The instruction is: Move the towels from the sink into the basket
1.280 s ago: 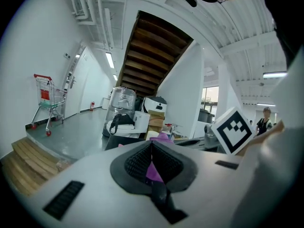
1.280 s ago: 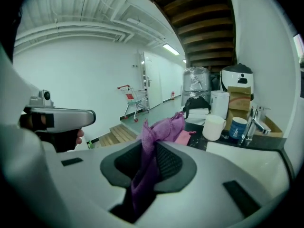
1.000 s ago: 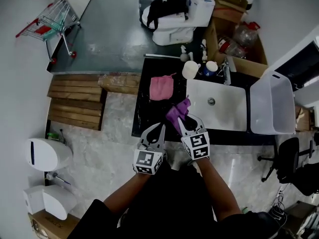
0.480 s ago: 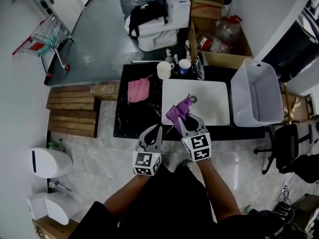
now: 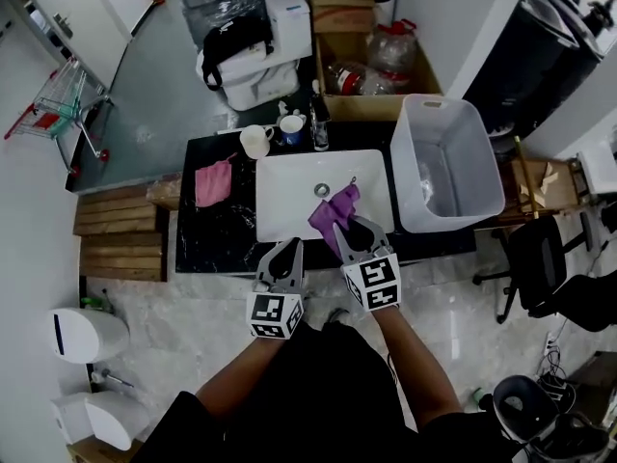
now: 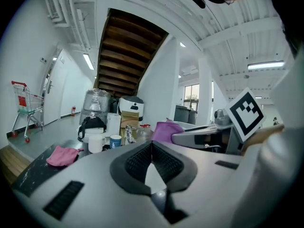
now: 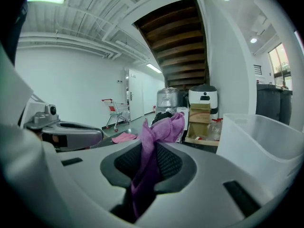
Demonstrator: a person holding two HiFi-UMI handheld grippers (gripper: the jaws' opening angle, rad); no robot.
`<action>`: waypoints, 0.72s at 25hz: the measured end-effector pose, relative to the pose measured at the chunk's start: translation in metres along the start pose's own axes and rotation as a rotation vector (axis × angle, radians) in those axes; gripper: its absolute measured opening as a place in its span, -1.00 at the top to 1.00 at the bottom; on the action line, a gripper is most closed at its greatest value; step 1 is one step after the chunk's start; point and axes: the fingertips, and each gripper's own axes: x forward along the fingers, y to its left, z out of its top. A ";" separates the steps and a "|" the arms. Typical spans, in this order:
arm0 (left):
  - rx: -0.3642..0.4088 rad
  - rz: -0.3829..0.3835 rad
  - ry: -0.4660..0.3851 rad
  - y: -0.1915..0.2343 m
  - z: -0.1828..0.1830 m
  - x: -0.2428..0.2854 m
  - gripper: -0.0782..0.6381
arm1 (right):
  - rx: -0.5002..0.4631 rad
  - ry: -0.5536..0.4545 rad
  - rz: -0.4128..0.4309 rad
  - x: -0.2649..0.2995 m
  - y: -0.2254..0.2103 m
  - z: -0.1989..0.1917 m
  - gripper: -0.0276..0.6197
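A purple towel (image 5: 334, 212) hangs pinched in my right gripper (image 5: 352, 234), above the front edge of the white sink (image 5: 285, 210). In the right gripper view the towel (image 7: 159, 129) stands up between the shut pads, and the white plastic basket (image 7: 256, 141) is close on the right. That basket (image 5: 465, 158) stands right of the sink. My left gripper (image 5: 281, 257) is beside the right one, shut with nothing in it; its tips (image 6: 152, 148) meet. A pink towel (image 5: 212, 182) lies on the black counter left of the sink.
A white mug (image 5: 255, 141), a blue mug (image 5: 290, 129) and the faucet (image 5: 317, 128) stand behind the sink. A cardboard box (image 5: 371, 66) with bottles is further back. An office chair (image 5: 540, 258) is at the right, wooden pallets (image 5: 120, 239) at the left.
Both grippers have travelled right along the counter, from its black part to the sink's front edge, nearer the basket. The purple towel stays in the right gripper.
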 end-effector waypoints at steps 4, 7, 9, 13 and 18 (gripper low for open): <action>0.001 -0.024 0.003 -0.034 -0.003 0.017 0.74 | 0.016 -0.010 -0.022 -0.024 -0.028 -0.009 0.66; 0.012 -0.053 0.013 -0.055 -0.002 0.027 0.74 | 0.041 -0.010 -0.046 -0.039 -0.045 -0.015 0.66; 0.022 -0.077 0.016 -0.067 0.000 0.035 0.74 | 0.048 -0.019 -0.067 -0.047 -0.056 -0.014 0.66; 0.031 -0.116 0.023 -0.085 0.004 0.053 0.74 | 0.058 -0.034 -0.108 -0.057 -0.076 -0.011 0.66; 0.027 -0.172 0.007 -0.104 0.017 0.073 0.74 | 0.079 -0.054 -0.155 -0.068 -0.098 -0.004 0.66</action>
